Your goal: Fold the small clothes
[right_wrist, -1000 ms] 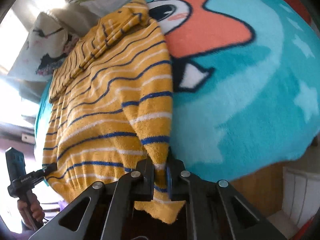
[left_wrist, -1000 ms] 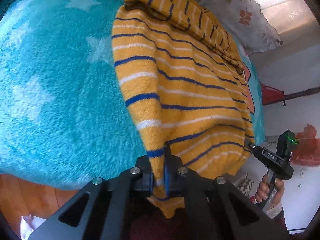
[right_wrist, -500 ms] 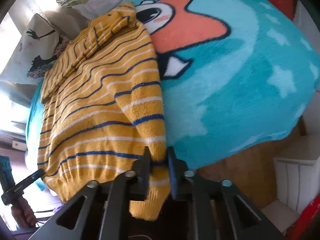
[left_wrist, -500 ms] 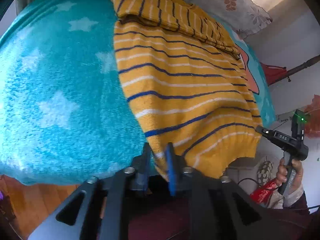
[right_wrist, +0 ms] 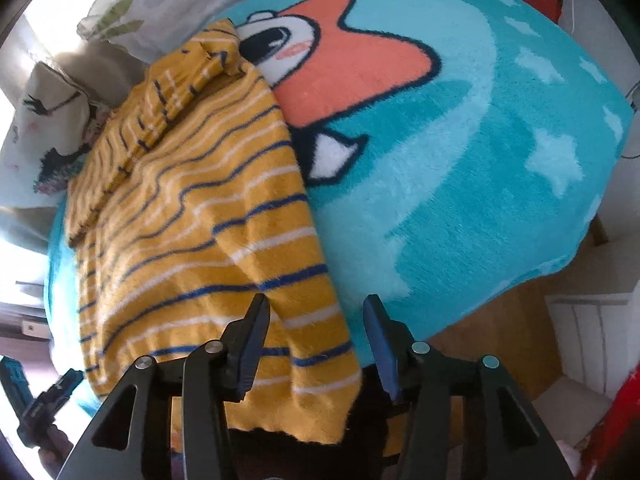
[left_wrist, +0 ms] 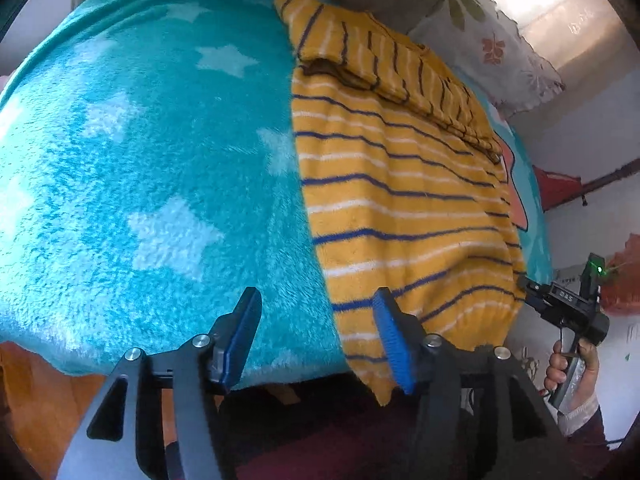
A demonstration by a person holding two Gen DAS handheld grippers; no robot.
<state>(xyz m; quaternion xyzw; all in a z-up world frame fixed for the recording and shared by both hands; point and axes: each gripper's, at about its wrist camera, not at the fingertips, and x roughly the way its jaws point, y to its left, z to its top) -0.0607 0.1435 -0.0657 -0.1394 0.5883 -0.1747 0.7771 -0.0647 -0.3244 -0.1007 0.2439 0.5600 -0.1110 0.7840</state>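
A yellow sweater with blue and white stripes (left_wrist: 400, 200) lies flat on a teal star blanket (left_wrist: 140, 160), its sleeves folded across the far end. Its hem hangs over the near edge. My left gripper (left_wrist: 316, 340) is open at the sweater's near left corner, holding nothing. In the right wrist view the sweater (right_wrist: 192, 220) lies left of an orange cartoon print. My right gripper (right_wrist: 316, 340) is open over the sweater's near right corner, which rests loose between the fingers. The right gripper also shows in the left wrist view (left_wrist: 568, 312).
Floral pillows (left_wrist: 492, 40) lie at the far end of the bed, also in the right wrist view (right_wrist: 132, 8). Wooden floor (right_wrist: 480, 344) shows below the blanket's edge. A white cabinet (right_wrist: 592, 328) stands at the right.
Both grippers held the sweater's hem corners, drew them toward me and laid the sweater flat. Now both have opened and let the corners go.
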